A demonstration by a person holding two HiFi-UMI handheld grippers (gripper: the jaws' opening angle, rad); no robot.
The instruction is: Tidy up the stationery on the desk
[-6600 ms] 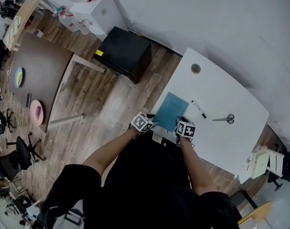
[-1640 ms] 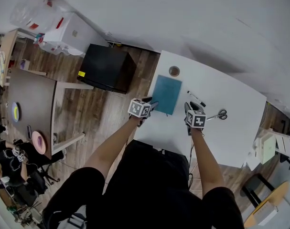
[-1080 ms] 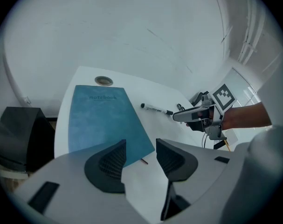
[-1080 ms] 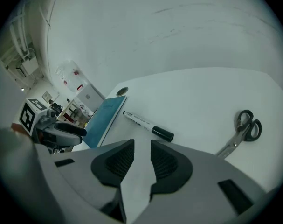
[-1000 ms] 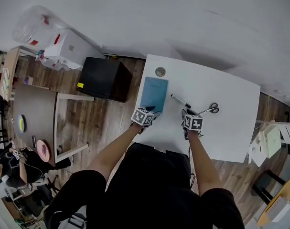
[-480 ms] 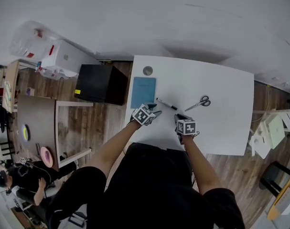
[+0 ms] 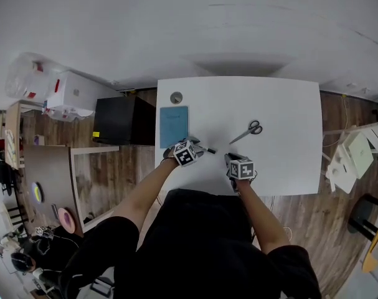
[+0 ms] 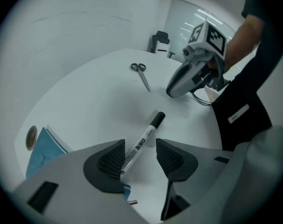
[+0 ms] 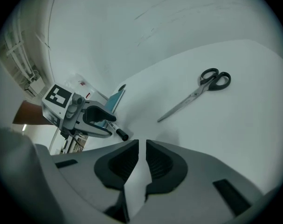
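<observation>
The left gripper [image 8: 140,148] is released, its jaws apart astride the marker [image 8: 151,126]. The marker lies on the white desk [image 8: 94,101] between the pads, black cap pointing away. A blue notebook [image 8: 42,149] lies just to this gripper's left. The right gripper [image 9: 142,157] has just been closing. Its jaws stand nearly together with nothing between them, and the scissors [image 9: 193,94] lie well ahead.

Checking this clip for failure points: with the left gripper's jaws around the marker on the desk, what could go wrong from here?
1. The marker lies slanted between the open jaws of the left gripper, with only its end by the pads. Closing there might make it pivot or roll away.
2. The blue notebook lies along the edge of the desk, close to that gripper. A sideways sweep could nudge it off.
</observation>
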